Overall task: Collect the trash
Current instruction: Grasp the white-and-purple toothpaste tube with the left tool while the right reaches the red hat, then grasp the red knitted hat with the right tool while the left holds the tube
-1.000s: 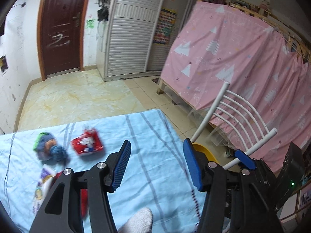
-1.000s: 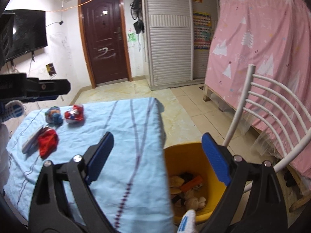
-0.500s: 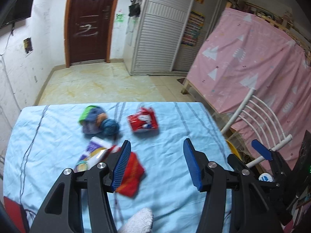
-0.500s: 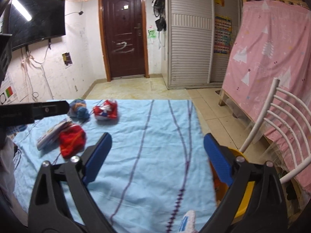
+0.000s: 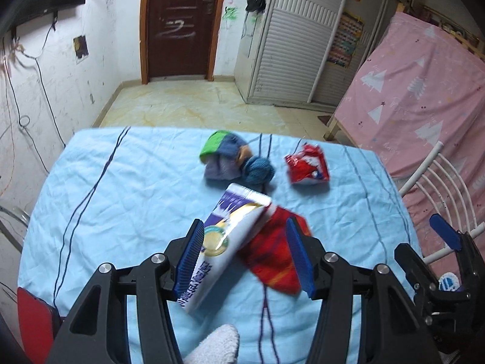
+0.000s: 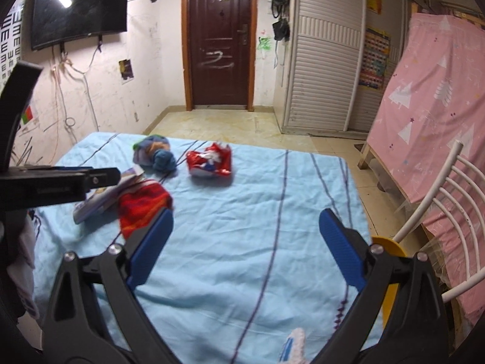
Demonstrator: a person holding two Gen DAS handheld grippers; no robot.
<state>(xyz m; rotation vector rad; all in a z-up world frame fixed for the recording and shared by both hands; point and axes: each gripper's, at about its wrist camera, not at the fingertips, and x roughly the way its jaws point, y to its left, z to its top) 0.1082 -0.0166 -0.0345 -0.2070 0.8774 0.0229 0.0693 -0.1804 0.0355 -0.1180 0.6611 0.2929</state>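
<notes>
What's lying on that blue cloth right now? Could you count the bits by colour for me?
Red: 2, a crumpled red wrapper and a flat red packet.
White and purple: 1, a pouch.
Blue, green and orange: 1, a mixed bundle; what it is I cannot tell.
Total: 4

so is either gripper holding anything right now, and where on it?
Nothing held. The left gripper is open above the white pouch and red wrapper, pads not touching. The right gripper is open over bare cloth.
</notes>
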